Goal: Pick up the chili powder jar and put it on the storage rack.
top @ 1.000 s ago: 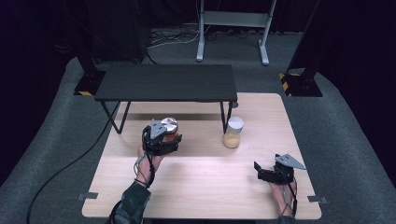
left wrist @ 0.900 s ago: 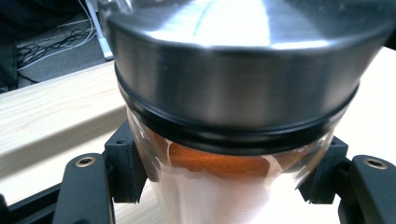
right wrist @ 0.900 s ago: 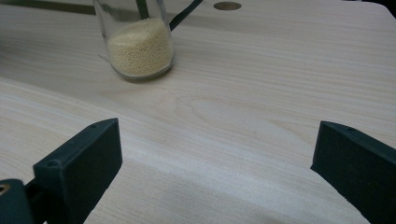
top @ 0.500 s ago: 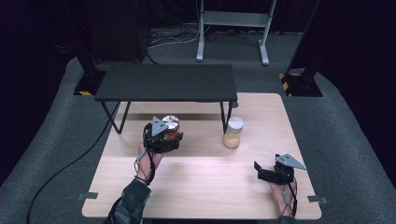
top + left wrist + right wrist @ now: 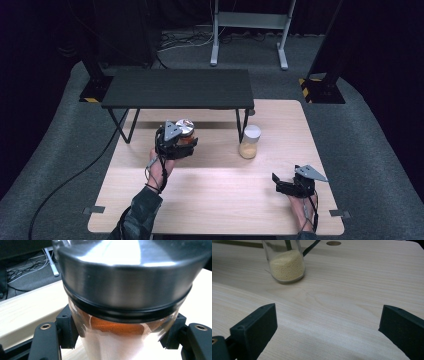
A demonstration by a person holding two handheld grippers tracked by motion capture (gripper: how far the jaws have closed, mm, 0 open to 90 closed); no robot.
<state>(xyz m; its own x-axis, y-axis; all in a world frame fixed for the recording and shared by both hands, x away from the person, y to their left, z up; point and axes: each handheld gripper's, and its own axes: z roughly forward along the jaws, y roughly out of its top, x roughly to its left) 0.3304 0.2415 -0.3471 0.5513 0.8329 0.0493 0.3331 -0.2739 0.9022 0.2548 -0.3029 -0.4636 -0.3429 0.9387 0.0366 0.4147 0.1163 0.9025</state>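
Both black fingers (image 5: pixel 66 330) of your left gripper (image 5: pixel 176 145) are clamped on the clear glass jar with the brushed-metal lid (image 5: pixel 125 290), one pad pressing each side of the glass just under the lid's dark rim. Your left gripper view shows orange-brown powder inside the jar, right at the level of the pads. In the high view you hold that jar over the pale wooden table (image 5: pixel 210 200), on its left half, just in front of the low black shelf on thin legs (image 5: pixel 180 87) that stands along the far edge. Whether the jar's base touches the wood or sits a little above it I cannot tell, since your gripper covers it.

Your right gripper (image 5: pixel 287 185) sits low at the near right corner of the table with its two black fingers (image 5: pixel 257 325) spread wide, nothing between them but bare wood. It touches no jar.

Ahead of those open fingers, well apart from them, stands the second clear glass jar with a white lid (image 5: pixel 249 142), filled partway with pale yellow grains. It is upright on the table, near the shelf's right leg, between your two grippers and clearly nearer the far side.

Counted: two jars, one gripped and one free-standing; two grippers, one closed on glass and one open; one shelf; one table.
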